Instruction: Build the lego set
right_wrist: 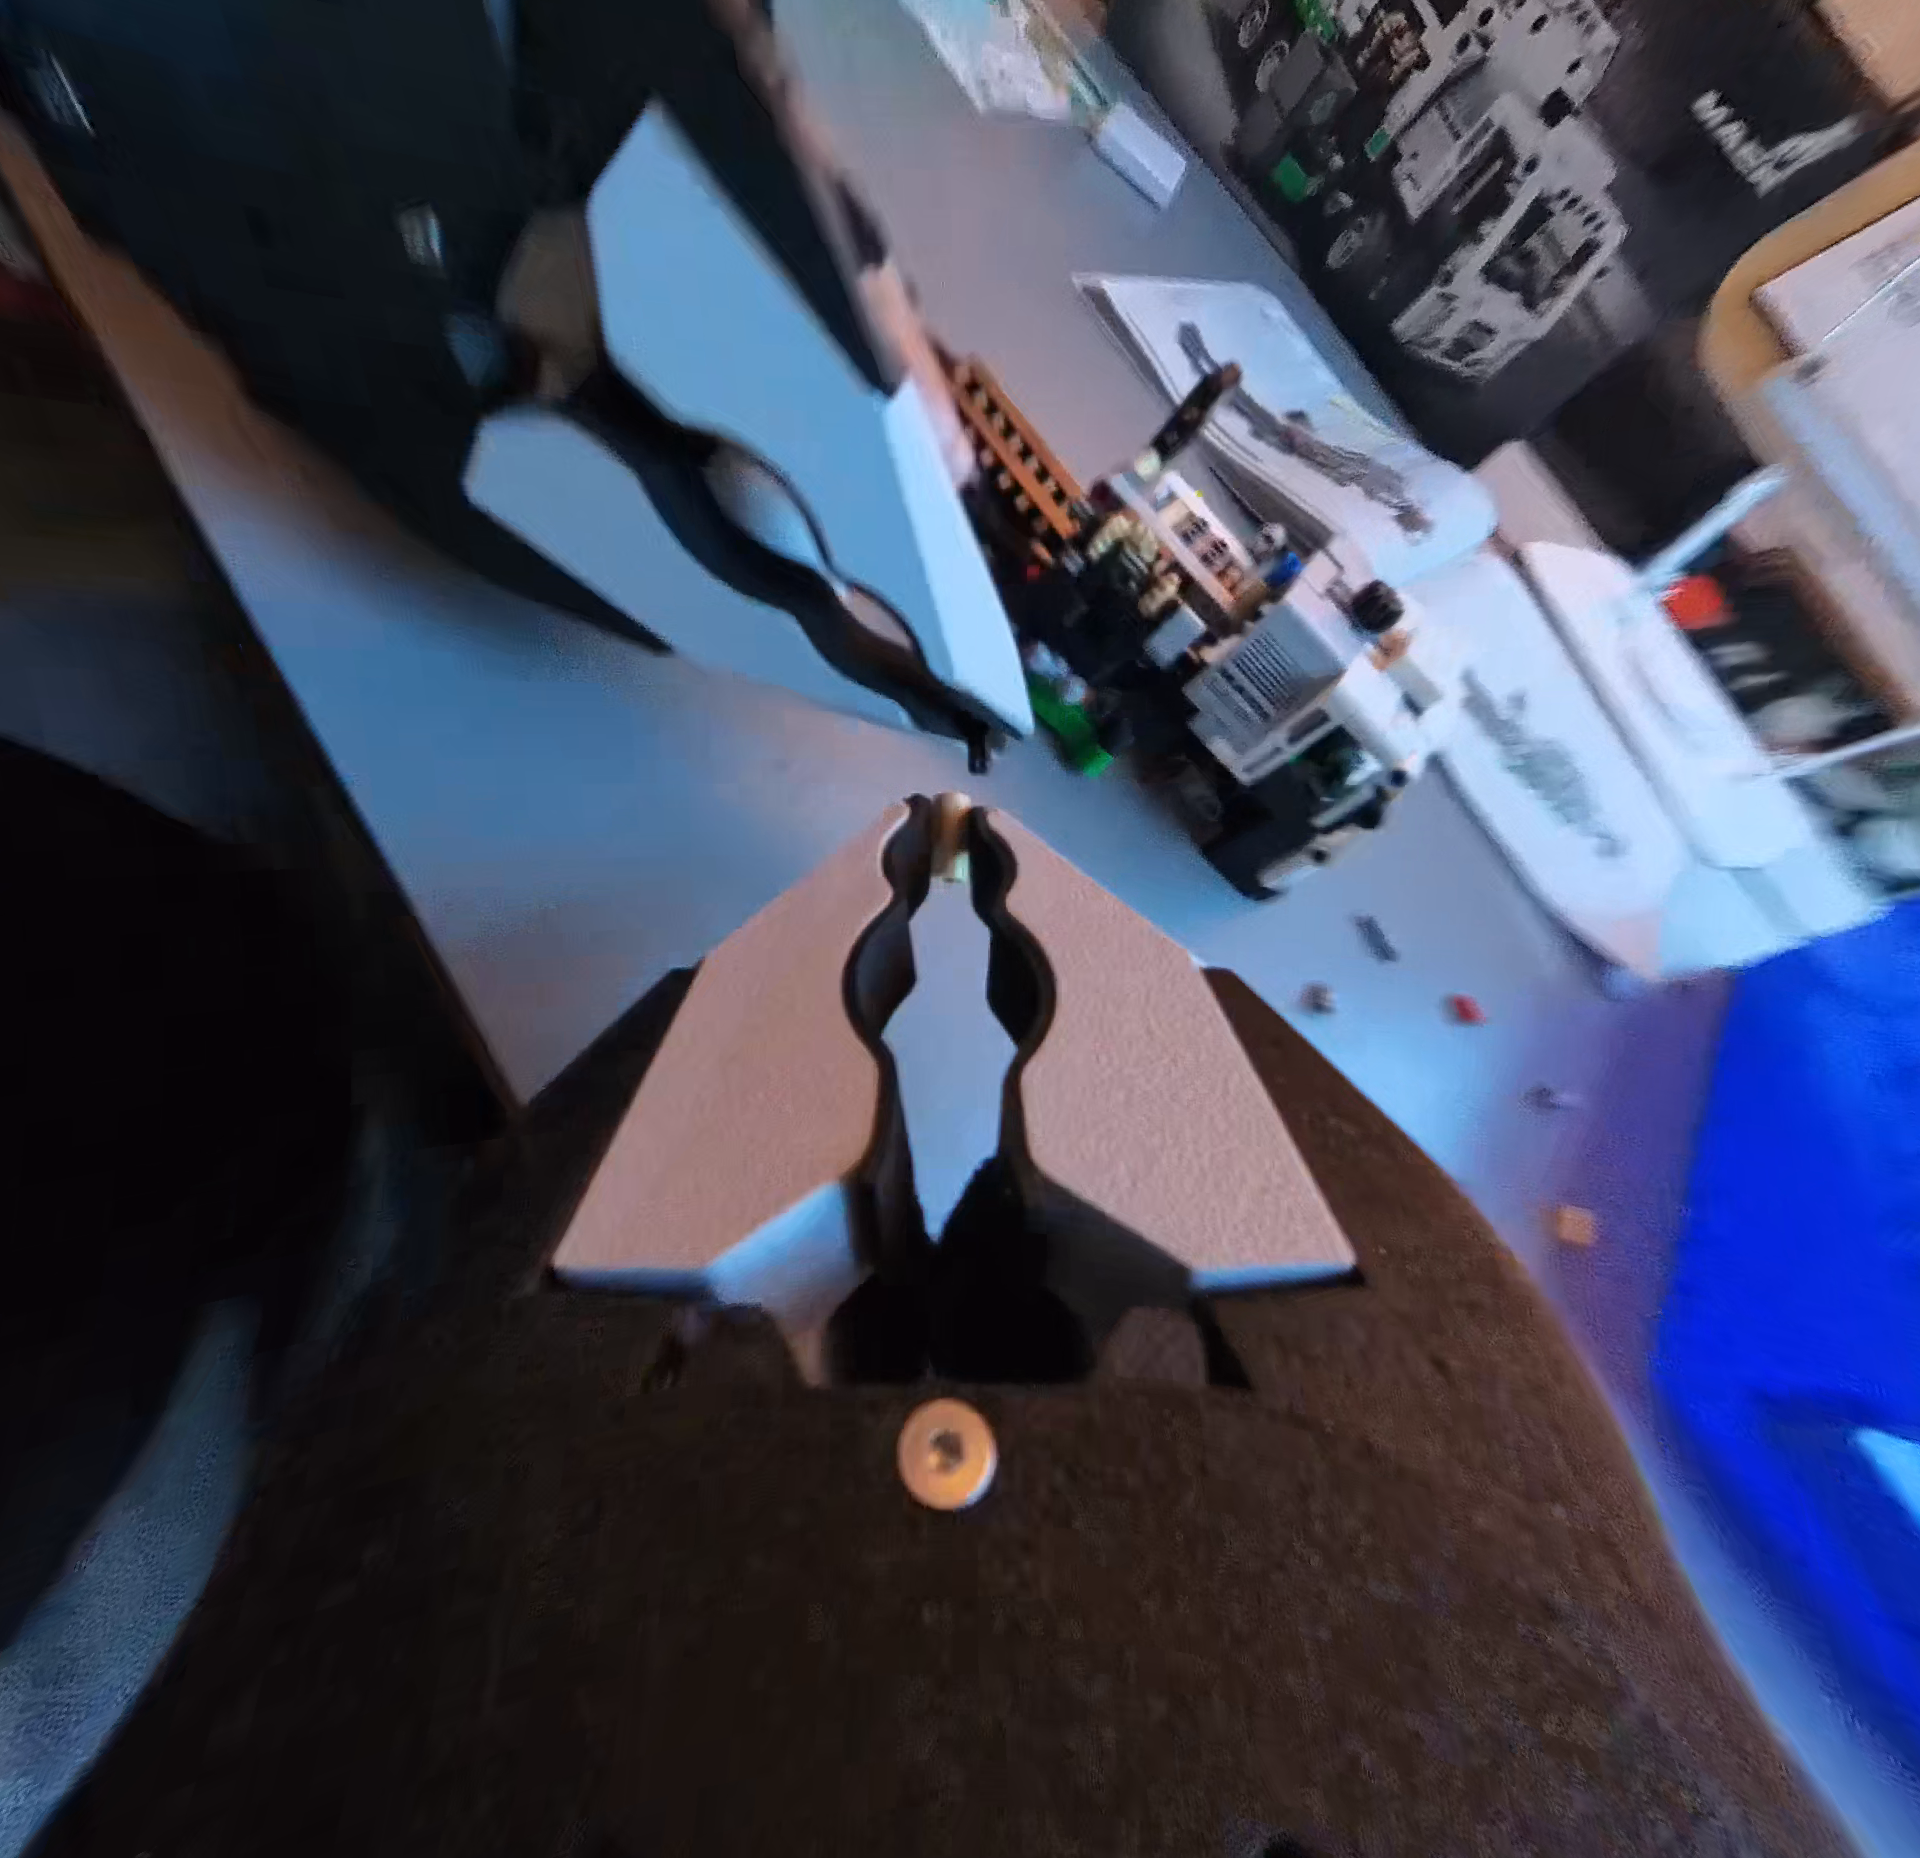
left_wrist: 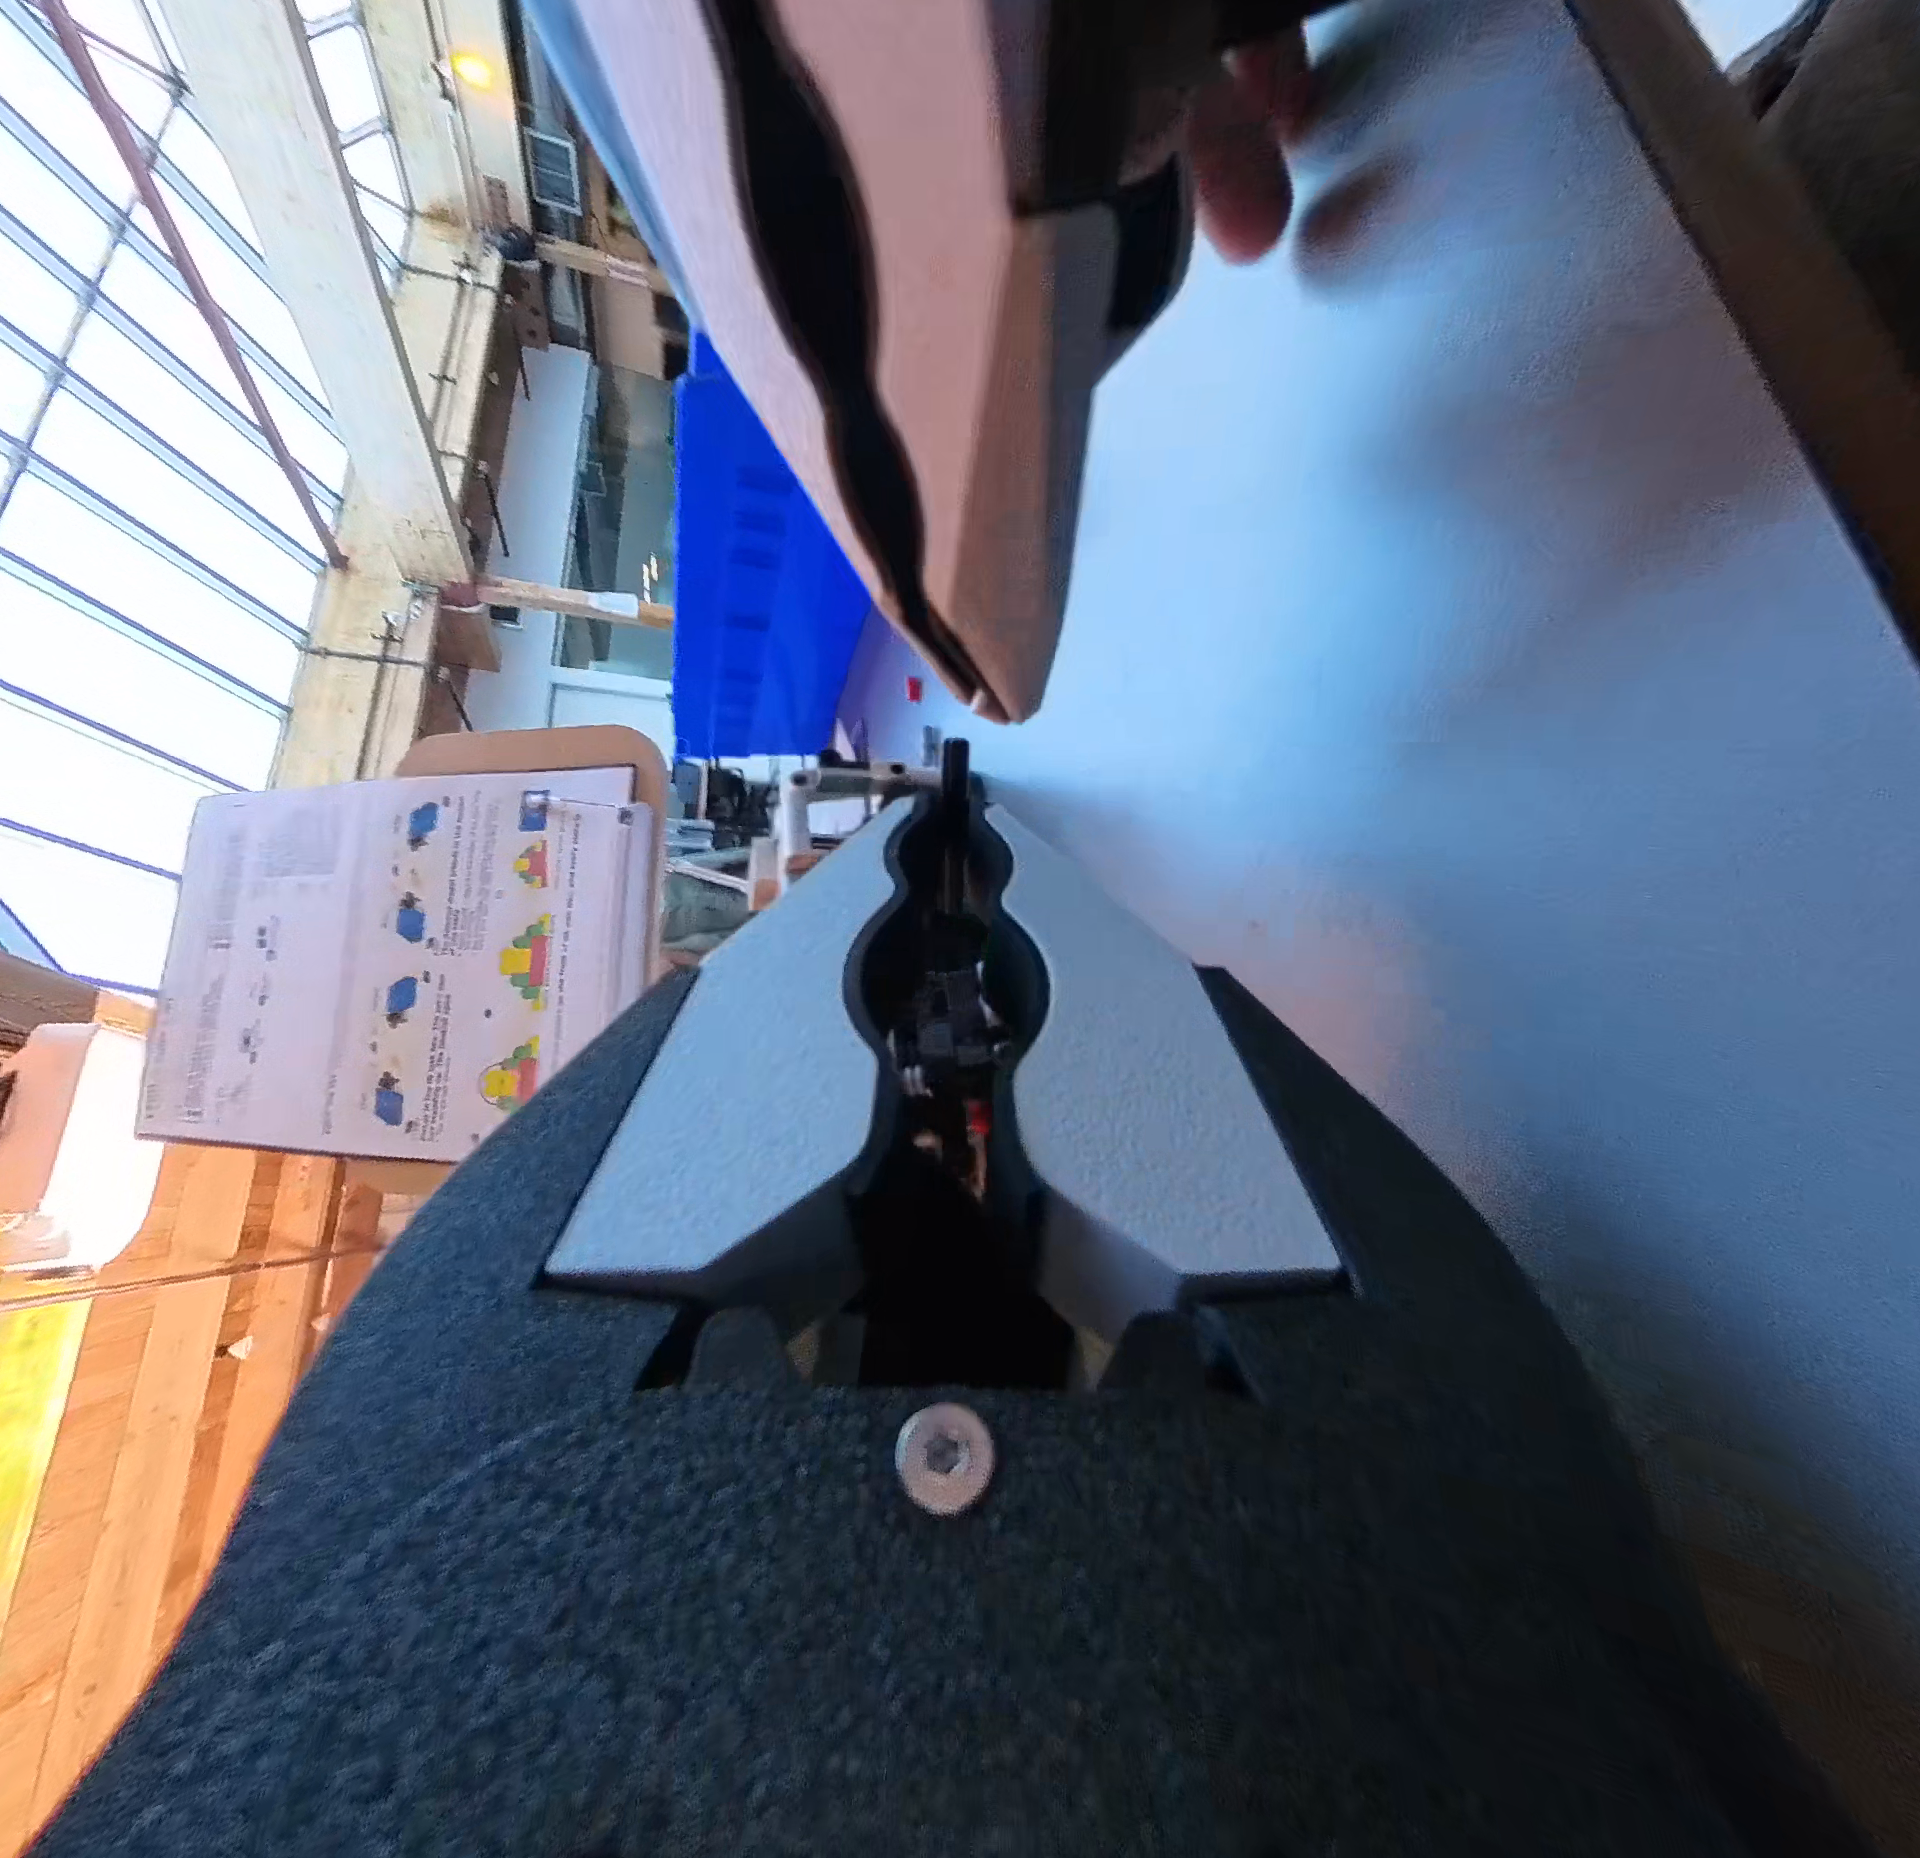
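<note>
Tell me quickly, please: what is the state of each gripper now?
Left gripper: closed on a thin black lego pin.
Right gripper: closed on a small tan round lego piece.

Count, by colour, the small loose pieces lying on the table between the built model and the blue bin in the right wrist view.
red piece: 1
tan piece: 1
grey or dark pieces: 3 (blurred, exact shade unclear)
Total: 5
</note>
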